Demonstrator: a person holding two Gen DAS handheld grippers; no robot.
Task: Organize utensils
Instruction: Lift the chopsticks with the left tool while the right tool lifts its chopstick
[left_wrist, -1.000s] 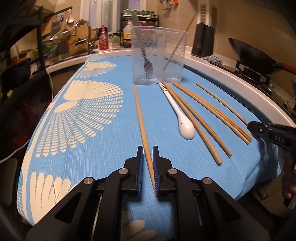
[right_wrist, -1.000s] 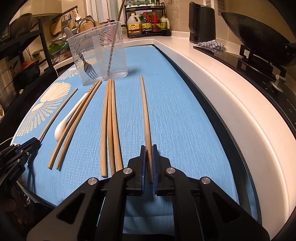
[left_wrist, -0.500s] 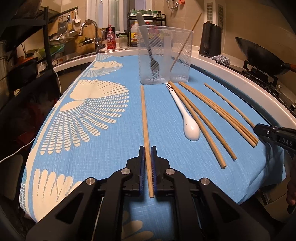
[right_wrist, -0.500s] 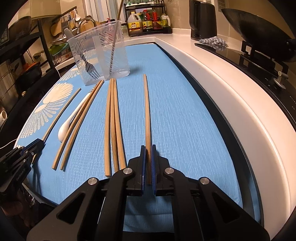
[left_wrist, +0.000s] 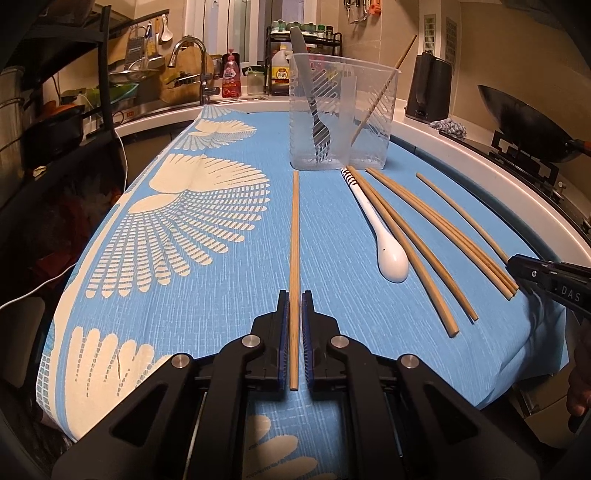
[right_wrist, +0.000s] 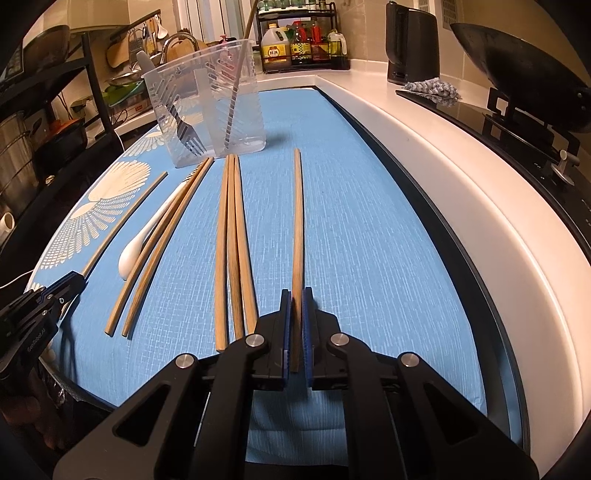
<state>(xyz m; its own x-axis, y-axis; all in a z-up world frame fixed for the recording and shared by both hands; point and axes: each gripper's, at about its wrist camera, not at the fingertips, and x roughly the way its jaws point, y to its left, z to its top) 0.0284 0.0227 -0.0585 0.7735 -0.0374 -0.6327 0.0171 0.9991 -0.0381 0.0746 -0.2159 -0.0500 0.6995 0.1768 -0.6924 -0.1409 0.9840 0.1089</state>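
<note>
Chopsticks lie spread on the blue cloth (left_wrist: 332, 229) before the clear holder (left_wrist: 341, 114), the left gripper (left_wrist: 293, 302) clamped on the leftmost chopstick (left_wrist: 294, 236), the right gripper (right_wrist: 295, 301) clamped on the rightmost chopstick (right_wrist: 296, 221), white spoon (left_wrist: 384, 240) between loose sticks.

Matt wooden chopsticks (left_wrist: 294, 236), woven cloth (left_wrist: 229, 295)

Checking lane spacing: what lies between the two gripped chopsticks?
Left wrist view: white spoon and five loose chopsticks lie between them on the blue cloth.
</note>
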